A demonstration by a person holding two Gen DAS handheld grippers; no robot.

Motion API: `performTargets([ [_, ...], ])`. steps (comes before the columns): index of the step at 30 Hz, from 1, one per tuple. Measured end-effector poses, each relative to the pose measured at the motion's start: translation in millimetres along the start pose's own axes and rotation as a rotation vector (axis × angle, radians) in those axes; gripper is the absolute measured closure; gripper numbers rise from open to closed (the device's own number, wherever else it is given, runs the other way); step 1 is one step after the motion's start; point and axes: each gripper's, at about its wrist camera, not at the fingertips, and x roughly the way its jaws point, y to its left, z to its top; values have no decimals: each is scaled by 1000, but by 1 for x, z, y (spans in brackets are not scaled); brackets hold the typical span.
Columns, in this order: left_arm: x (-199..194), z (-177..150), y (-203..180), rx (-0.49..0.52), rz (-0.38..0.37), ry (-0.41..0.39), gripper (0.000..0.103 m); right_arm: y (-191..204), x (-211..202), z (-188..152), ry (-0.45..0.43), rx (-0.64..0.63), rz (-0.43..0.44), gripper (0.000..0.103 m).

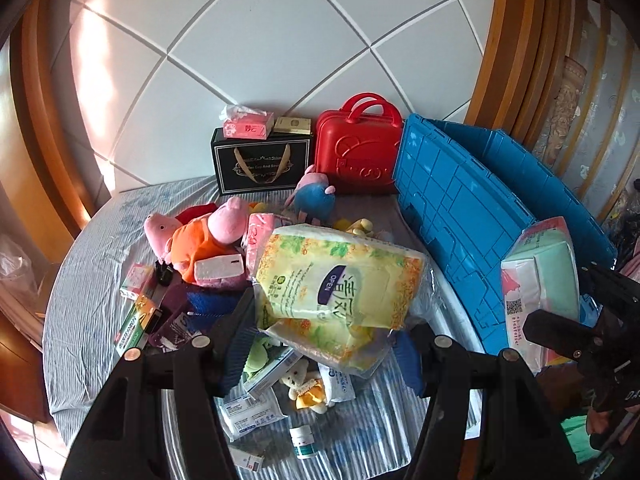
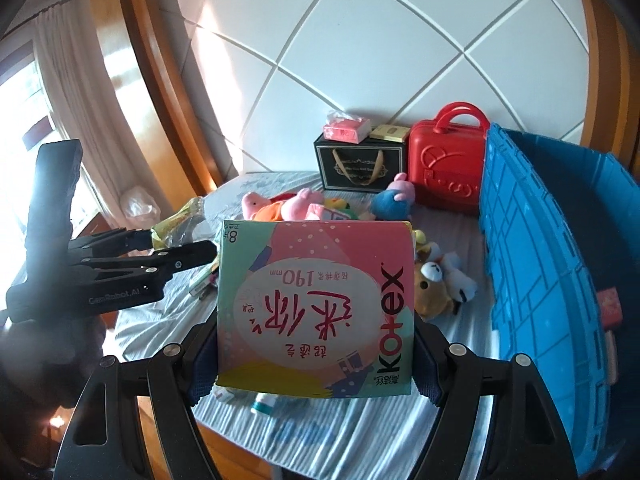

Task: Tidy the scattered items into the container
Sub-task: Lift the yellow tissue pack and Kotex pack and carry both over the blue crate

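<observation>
My left gripper (image 1: 328, 332) is shut on a yellow-green wipes pack (image 1: 336, 280) in loose clear wrap, held up above the cluttered bed. My right gripper (image 2: 316, 364) is shut on a pink and green pad pack (image 2: 316, 308), its blue pads pressing both side edges. Each wrist view shows the other hand's tool: the right gripper (image 1: 560, 300) with its pad pack (image 1: 540, 272) at the right, and the left gripper (image 2: 180, 246) with the yellow pack (image 2: 180, 224) at the left. The blue crate (image 1: 460, 200) (image 2: 540, 260) stands open on the right of the bed.
On the striped sheet (image 1: 80, 280) lie pink plush pigs (image 1: 208, 236), a blue plush (image 1: 314, 196), bear plushes (image 2: 432, 284), medicine boxes (image 1: 136, 320) and a small bottle (image 1: 302, 442). A red case (image 1: 356, 148) and black gift box (image 1: 262, 164) stand against the tiled headboard.
</observation>
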Motion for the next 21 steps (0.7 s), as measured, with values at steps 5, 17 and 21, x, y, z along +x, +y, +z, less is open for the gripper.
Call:
performTargets([
  [5, 2, 23, -29, 32, 5, -23, 42, -27, -18, 12, -36, 11, -5, 25],
  [17, 23, 74, -109, 100, -9, -60, 42, -107, -61, 37, -115, 46, -49, 25],
  [21, 33, 89, -138, 133, -20, -69, 42, -136, -72, 42, -137, 67, -73, 25],
])
